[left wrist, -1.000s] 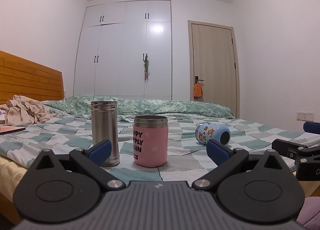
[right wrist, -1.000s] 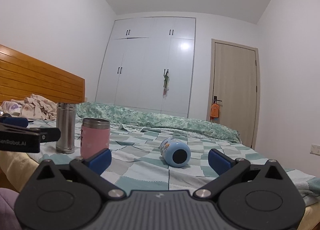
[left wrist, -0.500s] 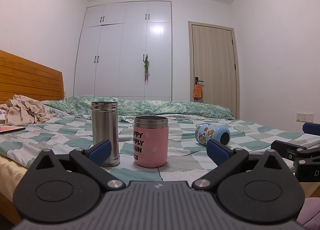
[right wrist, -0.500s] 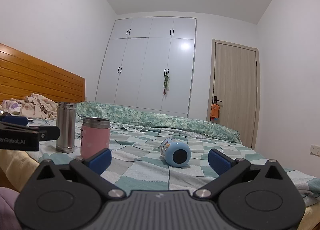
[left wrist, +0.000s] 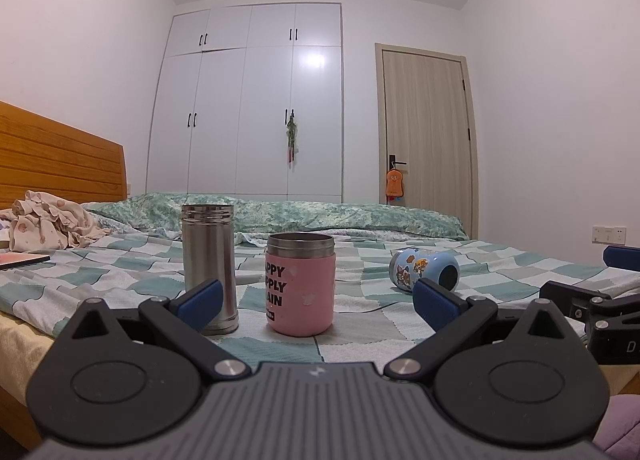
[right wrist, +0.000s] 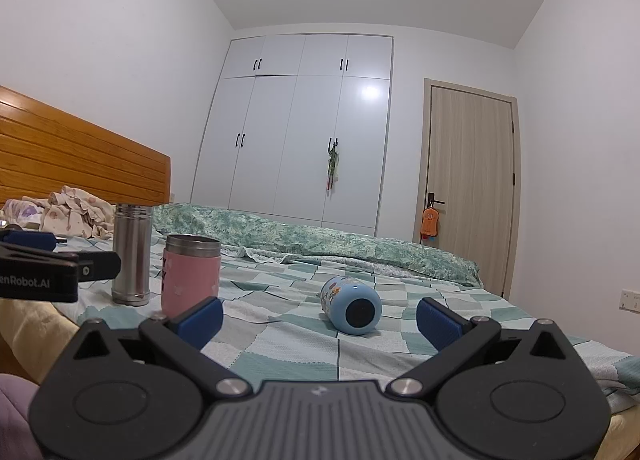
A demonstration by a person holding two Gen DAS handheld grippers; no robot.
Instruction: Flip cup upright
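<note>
A small light-blue cup [right wrist: 352, 309] with cartoon prints lies on its side on the checked bedspread, its dark round end facing my right gripper. It also shows in the left wrist view [left wrist: 425, 270], to the right. My right gripper [right wrist: 319, 318] is open and empty, just short of the cup and slightly left of it. My left gripper [left wrist: 318, 302] is open and empty, in front of an upright pink cup [left wrist: 301, 283] and an upright steel cup [left wrist: 208, 251]. Both upright cups show in the right wrist view, pink [right wrist: 192, 275] and steel [right wrist: 132, 254].
The bed [right wrist: 280, 324] has a wooden headboard [right wrist: 80, 168], a rumpled cloth [left wrist: 48, 224] and a green quilt [right wrist: 320, 244] along the far side. A white wardrobe [left wrist: 256, 100] and a door [left wrist: 428, 140] stand behind. A flat pink item [left wrist: 20, 260] lies at far left.
Both grippers have stayed nearly still, with only a slight drift. The cups have not moved.
</note>
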